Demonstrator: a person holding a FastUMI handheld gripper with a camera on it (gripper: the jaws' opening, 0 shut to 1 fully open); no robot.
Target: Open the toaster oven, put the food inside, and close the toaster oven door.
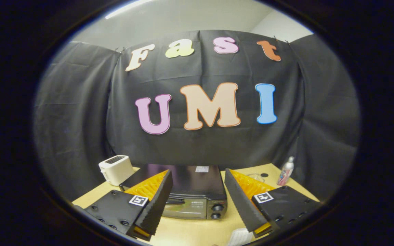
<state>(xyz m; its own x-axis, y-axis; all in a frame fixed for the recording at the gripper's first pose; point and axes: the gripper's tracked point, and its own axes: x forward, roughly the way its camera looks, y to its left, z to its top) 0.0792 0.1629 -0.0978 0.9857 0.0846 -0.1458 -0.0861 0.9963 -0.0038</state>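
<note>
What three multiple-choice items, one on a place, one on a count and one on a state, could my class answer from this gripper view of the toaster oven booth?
1. Where does the black toaster oven stand on the light wooden table?
A. Just ahead of the gripper's fingers, seen between them
B. Beyond the bottle, at the table's right end
C. On top of the white toaster

2. How many round knobs show on the oven's front?
A. None
B. Two
C. Five

3. What state is the oven's door in?
A. Hanging fully open
B. Removed
C. Closed

Answers:
1 A, the oven shows in the gap between the spread fingers, with the white two-slot toaster to its left and the slim silver bottle far to its right.
2 B, two dark knobs sit one above the other at the front's right end.
3 C, the glass front stands flush with the body.
</note>
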